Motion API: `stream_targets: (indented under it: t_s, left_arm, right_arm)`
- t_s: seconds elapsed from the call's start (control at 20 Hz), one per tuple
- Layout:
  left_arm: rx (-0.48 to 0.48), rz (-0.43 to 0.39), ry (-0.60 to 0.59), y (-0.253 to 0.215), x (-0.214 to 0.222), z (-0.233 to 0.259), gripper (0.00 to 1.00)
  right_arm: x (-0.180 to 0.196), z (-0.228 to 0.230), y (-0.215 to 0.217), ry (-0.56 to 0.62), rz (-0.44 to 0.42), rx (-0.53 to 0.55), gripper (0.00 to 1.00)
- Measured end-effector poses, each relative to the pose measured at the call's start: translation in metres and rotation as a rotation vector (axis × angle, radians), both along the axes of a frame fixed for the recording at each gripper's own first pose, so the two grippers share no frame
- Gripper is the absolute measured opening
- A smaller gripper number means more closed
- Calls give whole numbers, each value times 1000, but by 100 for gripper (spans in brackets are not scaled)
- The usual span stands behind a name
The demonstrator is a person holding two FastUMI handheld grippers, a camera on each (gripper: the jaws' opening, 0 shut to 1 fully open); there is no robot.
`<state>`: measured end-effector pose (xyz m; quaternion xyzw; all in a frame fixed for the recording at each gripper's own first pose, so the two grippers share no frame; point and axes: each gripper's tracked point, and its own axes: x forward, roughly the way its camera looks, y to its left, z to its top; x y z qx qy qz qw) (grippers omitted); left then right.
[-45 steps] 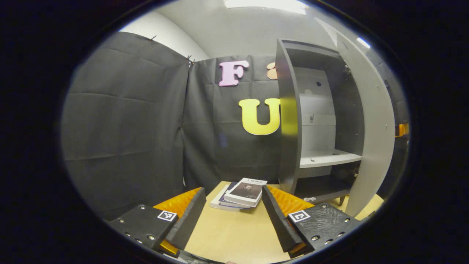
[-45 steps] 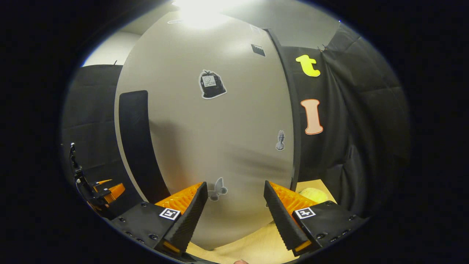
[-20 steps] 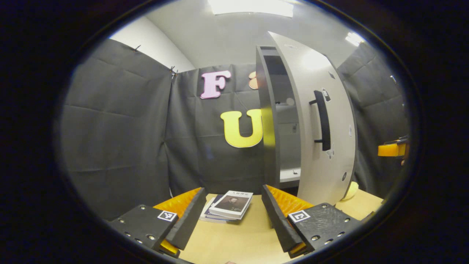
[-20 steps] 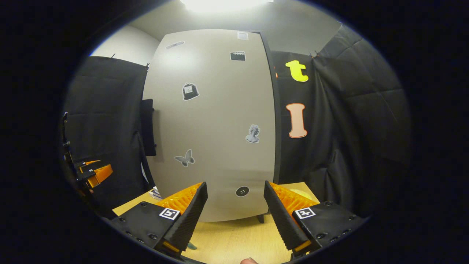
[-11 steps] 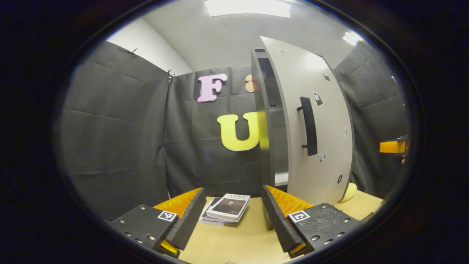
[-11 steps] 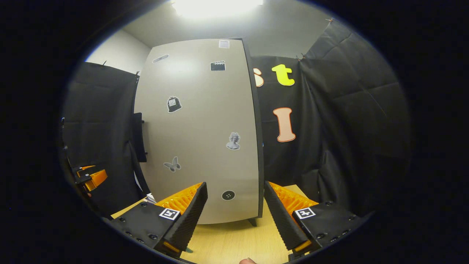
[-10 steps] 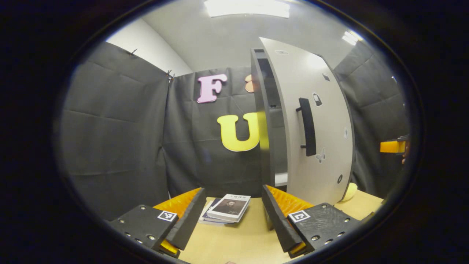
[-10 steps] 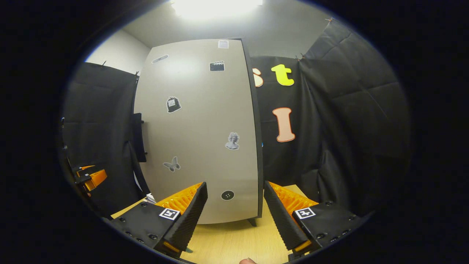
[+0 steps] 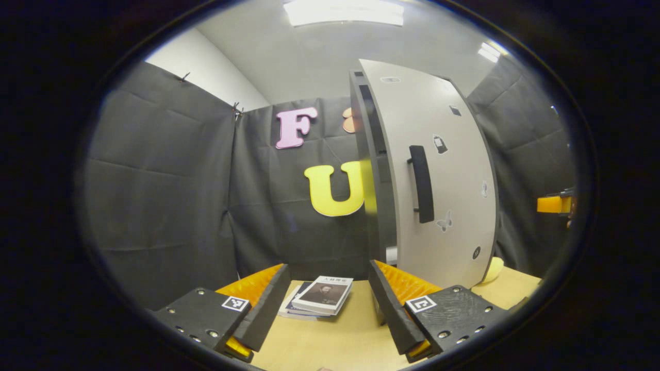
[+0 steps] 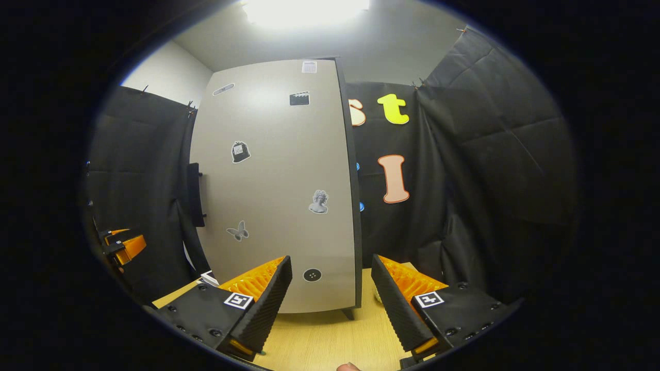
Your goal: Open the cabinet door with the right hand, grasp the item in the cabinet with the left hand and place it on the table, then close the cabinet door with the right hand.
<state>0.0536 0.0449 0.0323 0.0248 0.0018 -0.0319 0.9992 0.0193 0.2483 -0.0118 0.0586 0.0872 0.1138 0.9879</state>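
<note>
- In the left gripper view, we look along the left gripper (image 9: pixel 327 304), whose two fingers are spread wide apart with nothing between them; it hovers above a light wooden table (image 9: pixel 335 345).
- Between those fingers, farther off on the table, we see a small stack of books (image 9: pixel 317 298) lying flat, the top one with a portrait on its cover (we take this stack to be the item from the cabinet). It rests near the foot of the cabinet (image 9: pixel 379 206), on its left, apart from both fingers.
- The cabinet stands upright at the back of the table. Its grey door (image 9: pixel 438 190) is nearly closed, with a narrow gap left at the handle side, through which a sliver of a pale shelf shows.
- A dark vertical handle (image 9: pixel 422 184) sits on the door near that gap, and small stickers dot the door's face.
- A pale yellow rounded object (image 9: pixel 492 269) peeks out on the table to the right of the door's lower corner; we cannot tell what it is.
- In the right gripper view, the right gripper (image 10: pixel 330 304) faces the door (image 10: pixel 278 196) squarely, held back from it without touching; its fingers are wide apart and empty.
- At the far left edge of that view, the left gripper (image 10: pixel 121 247) shows small, well apart from the door.
</note>
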Motion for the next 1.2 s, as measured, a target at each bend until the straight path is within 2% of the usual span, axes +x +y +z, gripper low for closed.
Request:
stream_targets:
  t_s: [0.05, 0.1, 0.15, 0.2, 0.25, 0.3, 0.35, 0.5, 0.75, 0.8, 1.0, 1.05, 1.15, 1.2]
  left_arm:
    - [2, -1, -3, -1, -1, 1, 94]
    - [3, -1, -4, -1, 0, 2, 92]
    - [3, -1, -7, -1, -1, 3, 94]
    - [2, -2, -6, -1, -1, 3, 91]
    - [1, -2, -5, 0, -1, 3, 94]
    - [1, -1, -5, 0, -2, 2, 92]
    - [1, 0, -4, 1, -2, 1, 94]
    - [-1, 2, -6, 2, -4, 2, 91]
    - [0, 1, -8, 3, -7, 4, 92]
    - [2, 1, -8, 3, -7, 4, 94]
    - [-1, 2, -10, 7, -8, 4, 94]
    - [-2, 3, -9, 8, -8, 4, 92]
    - [-4, 5, -10, 10, -10, 3, 94]
    - [-3, 5, -10, 11, -10, 3, 92]
  right_arm:
    - [0, 0, -1, -2, -2, 0, 98]
    - [1, 0, -1, -2, -2, -1, 98]
    - [1, 0, -2, -1, -4, -1, 98]
    - [0, -1, -2, -2, -5, 1, 98]
    - [-1, 0, -2, -2, -6, 2, 98]
    - [-1, -1, -3, -1, -8, 2, 98]
    - [-3, 0, -3, -2, -9, 2, 98]
    - [-4, 0, -4, -2, -9, -2, 98]
    - [-7, 1, -4, -7, -11, -3, 98]
    - [-8, 1, -4, -7, -14, -3, 98]
    - [-10, 1, -3, -8, -15, -6, 98]
    - [-11, 2, -3, -9, -15, -8, 98]
    - [-12, 4, -1, -15, -15, -8, 98]
    - [-13, 5, -1, -17, -16, -8, 98]
